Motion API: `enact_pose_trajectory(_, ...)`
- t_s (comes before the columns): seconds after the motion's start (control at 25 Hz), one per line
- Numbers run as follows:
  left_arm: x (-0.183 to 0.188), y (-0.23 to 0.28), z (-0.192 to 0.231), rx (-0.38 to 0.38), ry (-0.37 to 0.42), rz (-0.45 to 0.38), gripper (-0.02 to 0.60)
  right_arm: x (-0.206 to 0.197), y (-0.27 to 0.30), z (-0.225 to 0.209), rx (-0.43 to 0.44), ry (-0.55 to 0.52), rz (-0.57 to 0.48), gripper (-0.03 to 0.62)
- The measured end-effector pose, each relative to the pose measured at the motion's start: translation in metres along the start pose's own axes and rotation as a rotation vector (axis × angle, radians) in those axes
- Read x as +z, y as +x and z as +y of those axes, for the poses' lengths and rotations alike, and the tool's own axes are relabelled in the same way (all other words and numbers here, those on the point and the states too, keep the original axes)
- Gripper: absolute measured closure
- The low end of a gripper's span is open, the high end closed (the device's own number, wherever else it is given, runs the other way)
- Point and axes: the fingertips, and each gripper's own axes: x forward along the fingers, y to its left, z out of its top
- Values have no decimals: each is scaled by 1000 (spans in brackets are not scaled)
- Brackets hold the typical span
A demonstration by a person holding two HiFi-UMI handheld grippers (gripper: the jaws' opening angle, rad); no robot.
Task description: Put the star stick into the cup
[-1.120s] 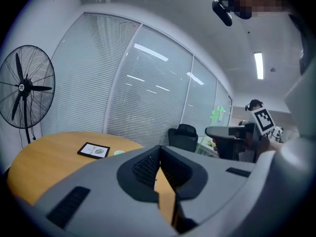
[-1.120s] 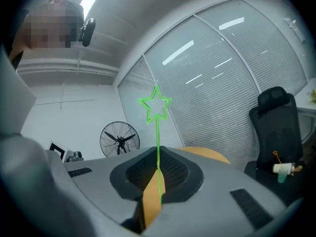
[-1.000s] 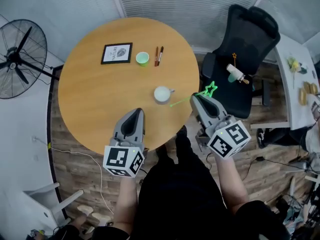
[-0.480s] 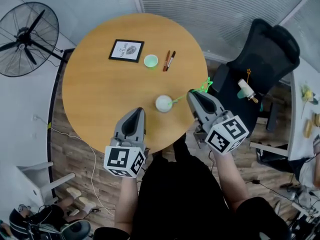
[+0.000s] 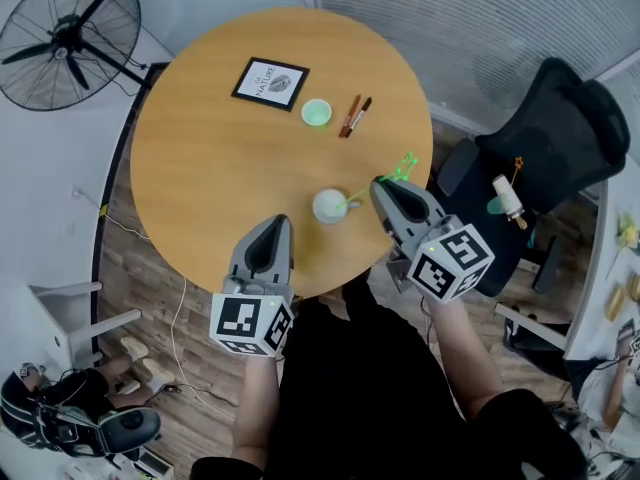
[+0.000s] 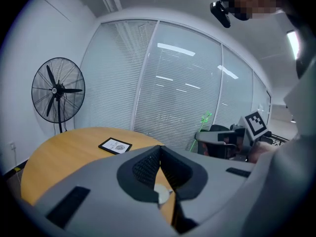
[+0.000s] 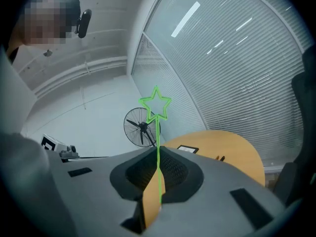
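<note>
A thin green star stick (image 5: 385, 181) is clamped in my right gripper (image 5: 383, 188), which is shut on it. The star end points up and away. Its lower end reaches the right rim of the white cup (image 5: 328, 206) on the round wooden table (image 5: 200, 168); I cannot tell whether it is inside. In the right gripper view the star stick (image 7: 158, 132) rises straight out from between the jaws of my right gripper (image 7: 157, 151). My left gripper (image 5: 272, 236) is shut and holds nothing, near the table's front edge, left of the cup. The white cup (image 6: 161, 194) shows below my left gripper (image 6: 159, 153).
At the table's far side lie a framed picture (image 5: 270, 83), a small green cup (image 5: 316, 113) and two pens (image 5: 354, 116). A black office chair (image 5: 560, 148) with small items on its seat stands to the right. A floor fan (image 5: 70, 28) stands at the far left.
My right gripper has carried the star stick leftward, from over the table's right edge to the white cup. The left gripper has stayed in place.
</note>
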Motion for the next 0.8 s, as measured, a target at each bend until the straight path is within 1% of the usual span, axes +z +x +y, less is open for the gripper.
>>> enact_pose_trajectory(0.16,-7,-1,-3,27,-9,8,583,-11,8,-5,25,0,38,568)
enact_pose_trajectory(0.44,-18,-5,-1,53,-24,30,583,-35,20,-13,33,6,96,568)
enact_pose_trajectory(0.8,-32,-2,9,40,-43,58,583,-61,31,-22,2,14,150,568)
